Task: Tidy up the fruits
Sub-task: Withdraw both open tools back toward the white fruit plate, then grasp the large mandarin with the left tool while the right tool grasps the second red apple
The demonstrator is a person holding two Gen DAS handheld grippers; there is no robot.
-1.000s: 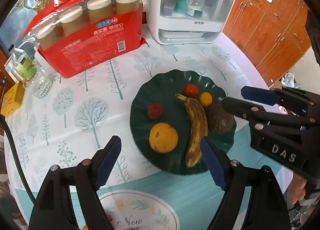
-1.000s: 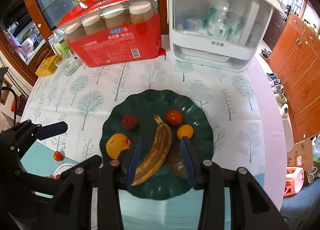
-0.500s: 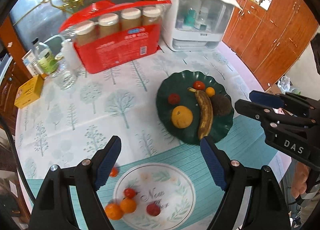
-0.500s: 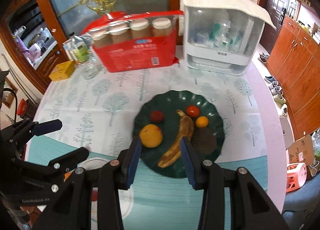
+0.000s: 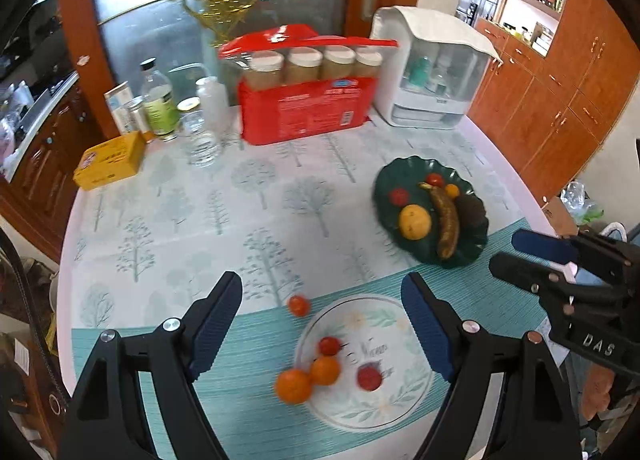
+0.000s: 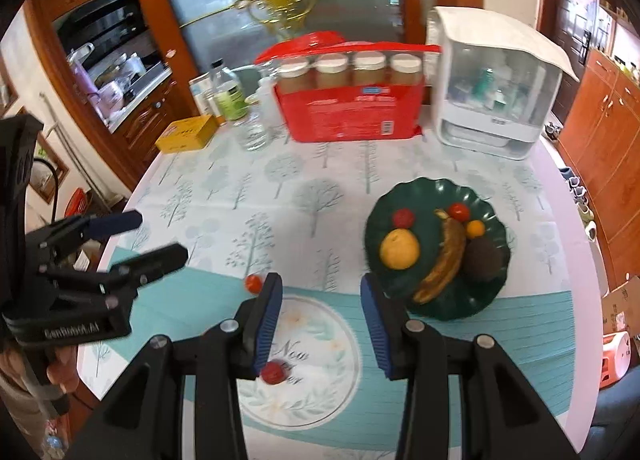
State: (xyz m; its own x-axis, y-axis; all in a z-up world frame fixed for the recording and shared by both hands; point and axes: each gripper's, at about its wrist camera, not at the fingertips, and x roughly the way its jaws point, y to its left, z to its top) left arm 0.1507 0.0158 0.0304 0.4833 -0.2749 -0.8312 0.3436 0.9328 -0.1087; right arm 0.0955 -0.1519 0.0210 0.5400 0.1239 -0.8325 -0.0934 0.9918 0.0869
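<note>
Left gripper [image 5: 322, 322] gapes wide and right gripper [image 6: 321, 318] narrower, both empty, above a table with a green fruit plate [image 5: 384, 196] and loose tomatoes.

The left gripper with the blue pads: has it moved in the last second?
Yes. The left gripper has pulled back and up from the dark green scalloped plate, which now sits farther off, and the white floral circle on the placemat lies beneath it.

My left claw [image 5: 322, 324] hangs tilted downward, jaws spread wide, nothing between them. My right claw [image 6: 322, 316] hangs alongside at a like tilt, jaws parted more narrowly, also empty. A hand [image 6: 60, 374] grips the left handle.
</note>
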